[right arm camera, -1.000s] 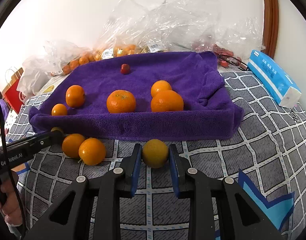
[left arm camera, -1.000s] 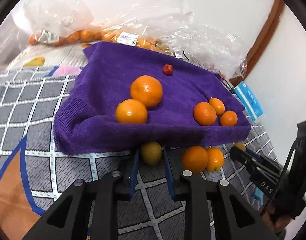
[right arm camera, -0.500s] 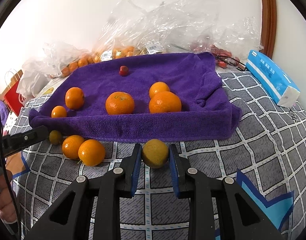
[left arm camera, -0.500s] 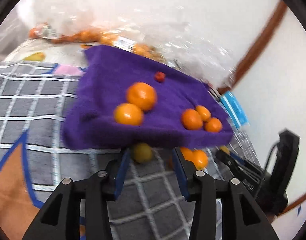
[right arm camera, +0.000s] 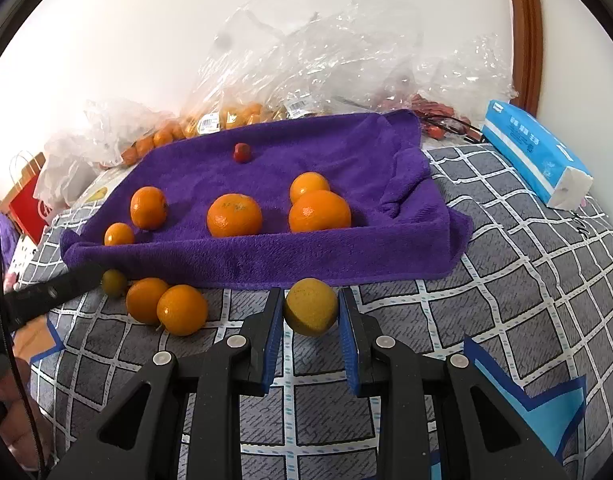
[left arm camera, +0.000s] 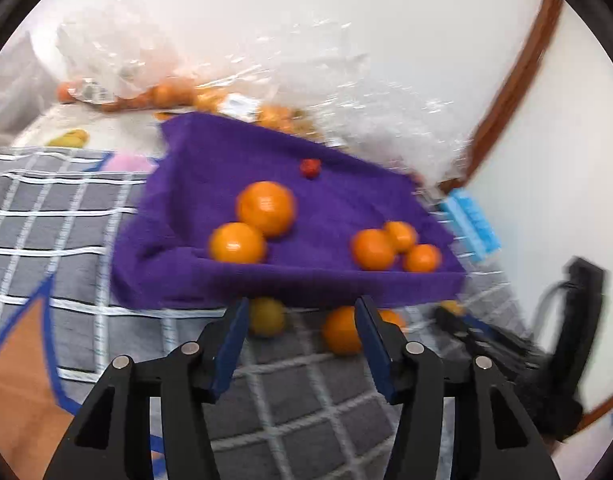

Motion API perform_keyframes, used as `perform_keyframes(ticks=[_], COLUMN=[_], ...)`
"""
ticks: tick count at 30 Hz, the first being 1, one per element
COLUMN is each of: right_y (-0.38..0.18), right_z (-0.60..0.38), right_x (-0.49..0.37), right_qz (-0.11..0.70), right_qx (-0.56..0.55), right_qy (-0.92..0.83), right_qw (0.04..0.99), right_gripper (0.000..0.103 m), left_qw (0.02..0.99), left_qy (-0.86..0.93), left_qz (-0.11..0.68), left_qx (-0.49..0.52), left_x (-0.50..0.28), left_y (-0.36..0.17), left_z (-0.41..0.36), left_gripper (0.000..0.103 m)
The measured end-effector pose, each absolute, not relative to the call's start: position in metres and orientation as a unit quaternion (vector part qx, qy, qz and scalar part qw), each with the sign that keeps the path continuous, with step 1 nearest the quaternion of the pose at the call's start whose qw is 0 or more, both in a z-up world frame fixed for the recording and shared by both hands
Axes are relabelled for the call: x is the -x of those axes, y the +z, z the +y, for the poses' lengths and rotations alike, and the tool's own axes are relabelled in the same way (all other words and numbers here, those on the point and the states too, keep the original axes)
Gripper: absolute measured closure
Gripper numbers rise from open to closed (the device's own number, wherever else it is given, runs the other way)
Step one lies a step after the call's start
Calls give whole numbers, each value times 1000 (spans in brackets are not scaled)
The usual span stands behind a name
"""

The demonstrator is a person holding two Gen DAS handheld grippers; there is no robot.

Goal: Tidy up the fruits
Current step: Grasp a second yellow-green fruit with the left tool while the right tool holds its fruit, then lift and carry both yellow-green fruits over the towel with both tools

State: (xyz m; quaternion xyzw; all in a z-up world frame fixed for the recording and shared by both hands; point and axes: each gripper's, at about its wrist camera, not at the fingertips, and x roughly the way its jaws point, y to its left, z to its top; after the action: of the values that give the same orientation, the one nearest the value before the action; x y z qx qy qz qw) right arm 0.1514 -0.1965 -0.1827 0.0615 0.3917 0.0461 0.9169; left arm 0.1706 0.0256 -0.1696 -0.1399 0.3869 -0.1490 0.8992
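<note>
A purple towel (right arm camera: 338, 160) lies on the grey checked bedcover and holds several oranges (right arm camera: 234, 216) and a small red fruit (right arm camera: 241, 152). My right gripper (right arm camera: 311, 316) is shut on a yellow-green citrus (right arm camera: 311, 312) just in front of the towel's near edge. Two oranges (right arm camera: 182, 309) and a small greenish fruit (right arm camera: 114, 282) lie left of it on the cover. My left gripper (left arm camera: 302, 332) is open and empty; a yellow-green fruit (left arm camera: 266, 316) and an orange (left arm camera: 342, 330) lie beyond its fingers. The towel (left arm camera: 210, 168) lies further on.
Clear plastic bags (right arm camera: 306, 68) with more oranges are piled against the wall behind the towel. A blue tissue pack (right arm camera: 534, 152) lies at the right. A red paper bag (right arm camera: 30, 208) stands at the far left. The other gripper (left arm camera: 506, 344) shows at the left wrist view's right.
My left gripper has opened, let go of the yellow-green fruit, and drawn back. My right gripper still holds its citrus, nearly still.
</note>
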Motion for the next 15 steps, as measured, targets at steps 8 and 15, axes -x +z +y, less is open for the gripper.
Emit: perform_keyframes(ticks=[8,15], right_y=[-185,-186], right_z=[-196,-194], right_x=[-155,-156], right_qz=[400,401], right_qx=[-62,-61], right_qy=[48,53], right_qw=[913,912], right_gripper=[76,76], left_qw=[901,898], left_qy=[-88,-97], left_qz=[416,418], left_qx=[80,100], left_x=[-187,-186], left_y=[-184,-185], left_z=[8,15], left_gripper=[54,80])
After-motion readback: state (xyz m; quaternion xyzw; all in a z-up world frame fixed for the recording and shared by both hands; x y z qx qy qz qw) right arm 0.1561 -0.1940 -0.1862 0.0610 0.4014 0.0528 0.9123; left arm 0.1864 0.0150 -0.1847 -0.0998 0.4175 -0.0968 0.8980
